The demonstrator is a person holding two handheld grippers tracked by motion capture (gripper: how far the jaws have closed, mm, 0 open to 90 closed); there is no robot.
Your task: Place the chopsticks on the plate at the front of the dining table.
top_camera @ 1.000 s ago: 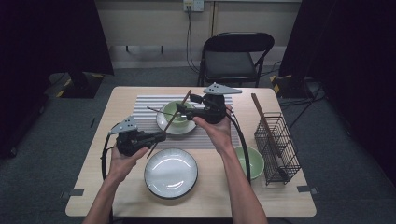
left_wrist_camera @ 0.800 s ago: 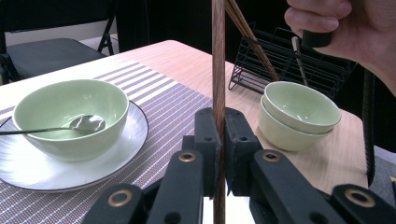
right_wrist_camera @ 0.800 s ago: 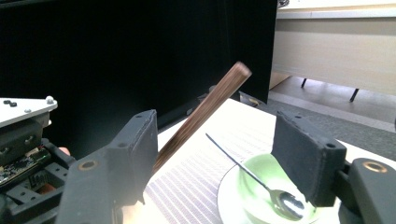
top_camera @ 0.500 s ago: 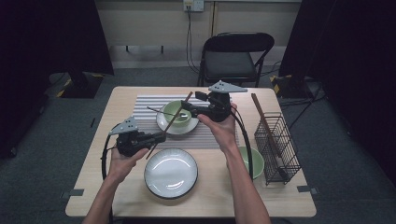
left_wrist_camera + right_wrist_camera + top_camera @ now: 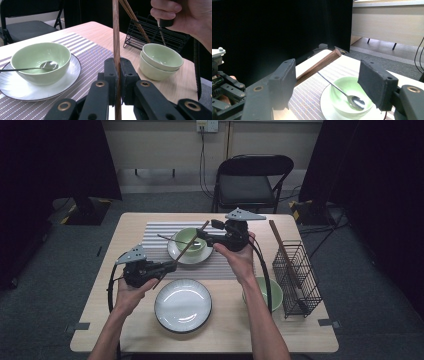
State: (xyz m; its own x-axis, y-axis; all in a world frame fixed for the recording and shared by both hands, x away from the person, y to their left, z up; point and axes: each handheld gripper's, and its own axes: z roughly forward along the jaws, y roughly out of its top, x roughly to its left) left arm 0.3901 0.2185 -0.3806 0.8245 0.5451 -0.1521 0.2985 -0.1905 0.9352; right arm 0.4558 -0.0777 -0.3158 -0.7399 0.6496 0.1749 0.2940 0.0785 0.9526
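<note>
High view: left gripper clamps chopstick, which slants up over green bowl toward right gripper; bare table near front edge. Left gripper view: jaws pinch chopstick upright; stacked bowls and rack beyond. Right gripper view: jaws wide apart, holding nothing; chopstick tip just beside the left jaw, spoon in bowl.

Two grippers: left gripper, right gripper; one chopstick held between them; further chopsticks in one wire rack, number unclear; three green bowls: one on a plate, two stacked; two plates; one spoon; one striped mat; one chair.
</note>
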